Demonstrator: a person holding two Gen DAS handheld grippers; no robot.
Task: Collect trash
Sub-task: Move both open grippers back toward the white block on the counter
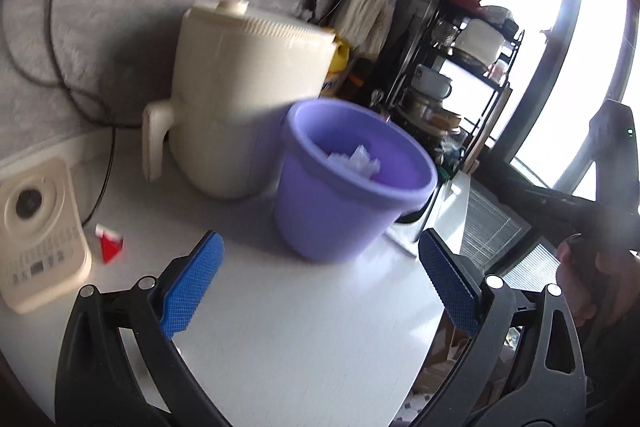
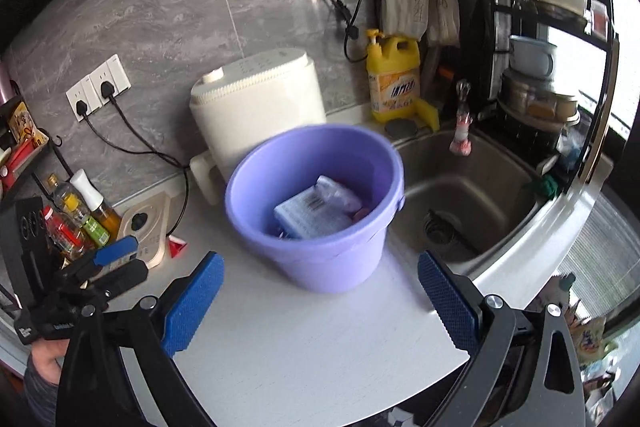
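A purple plastic bucket (image 1: 352,179) (image 2: 320,207) stands on the white counter. Inside it lie a pale blue packet (image 2: 312,213) and crumpled white wrapping (image 1: 356,161). A small red-and-white scrap (image 1: 109,242) (image 2: 176,247) rests on the counter to the bucket's left, beside a beige device. My left gripper (image 1: 320,279) hovers open just short of the bucket, nothing between its blue pads. My right gripper (image 2: 320,301) is open too, a little in front of the bucket. The left gripper (image 2: 116,255) also shows at the left edge of the right wrist view.
A cream appliance (image 1: 248,87) (image 2: 256,103) stands behind the bucket. The steel sink (image 2: 460,195) lies to its right, with a yellow detergent bottle (image 2: 394,79) behind. A beige device (image 1: 36,231), several sauce bottles (image 2: 80,223) and a dish rack (image 2: 552,47) flank the counter.
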